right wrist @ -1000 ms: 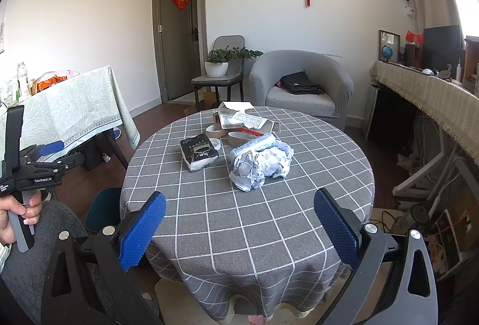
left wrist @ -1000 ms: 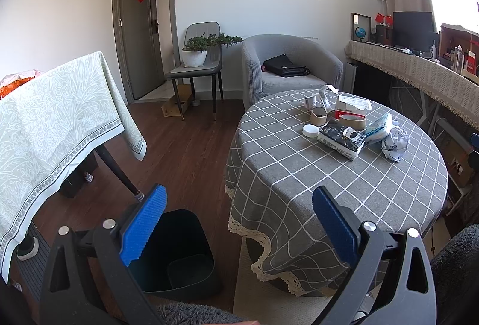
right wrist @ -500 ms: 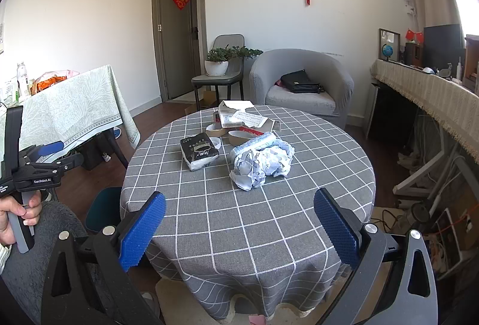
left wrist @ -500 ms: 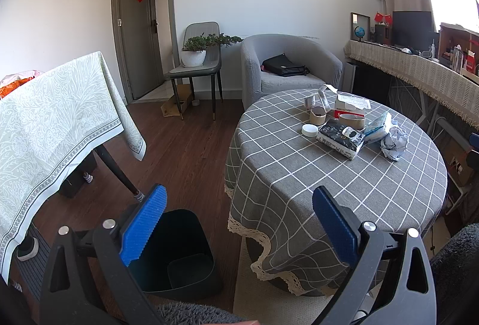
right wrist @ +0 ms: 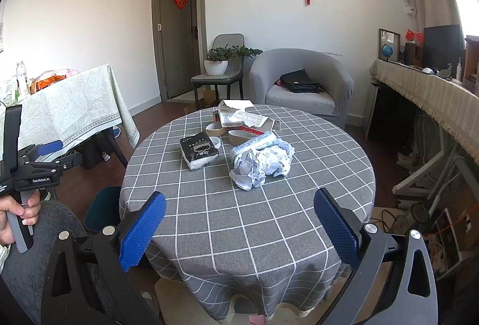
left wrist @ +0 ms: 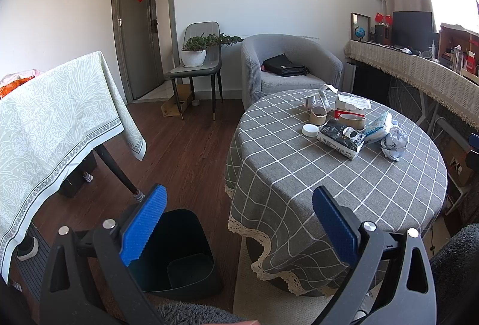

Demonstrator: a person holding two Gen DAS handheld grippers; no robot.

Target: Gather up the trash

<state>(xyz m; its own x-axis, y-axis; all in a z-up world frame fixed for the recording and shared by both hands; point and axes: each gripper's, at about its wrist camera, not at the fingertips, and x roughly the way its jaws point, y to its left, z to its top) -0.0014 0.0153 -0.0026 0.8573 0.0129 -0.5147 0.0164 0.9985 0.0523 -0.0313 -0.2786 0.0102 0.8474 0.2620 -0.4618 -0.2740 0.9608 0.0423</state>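
Note:
A crumpled white paper wad (right wrist: 263,162) lies near the middle of the round grey checked table (right wrist: 239,220); in the left wrist view the same paper wad (left wrist: 394,142) sits at the table's right side. A dark teal bin (left wrist: 176,250) stands on the floor by the table's left edge, with part of the bin (right wrist: 103,206) showing in the right wrist view. My left gripper (left wrist: 239,223) is open and empty above the bin and table edge. My right gripper (right wrist: 239,227) is open and empty over the table's near side, short of the wad.
On the table lie a black tissue pack (right wrist: 199,151), a blue-white packet (right wrist: 254,144), tape rolls (right wrist: 239,136), a white lid (left wrist: 310,130) and papers (right wrist: 242,117). A cloth-covered table (left wrist: 51,121) stands left, an armchair (right wrist: 302,85) behind, a long counter (right wrist: 431,94) right.

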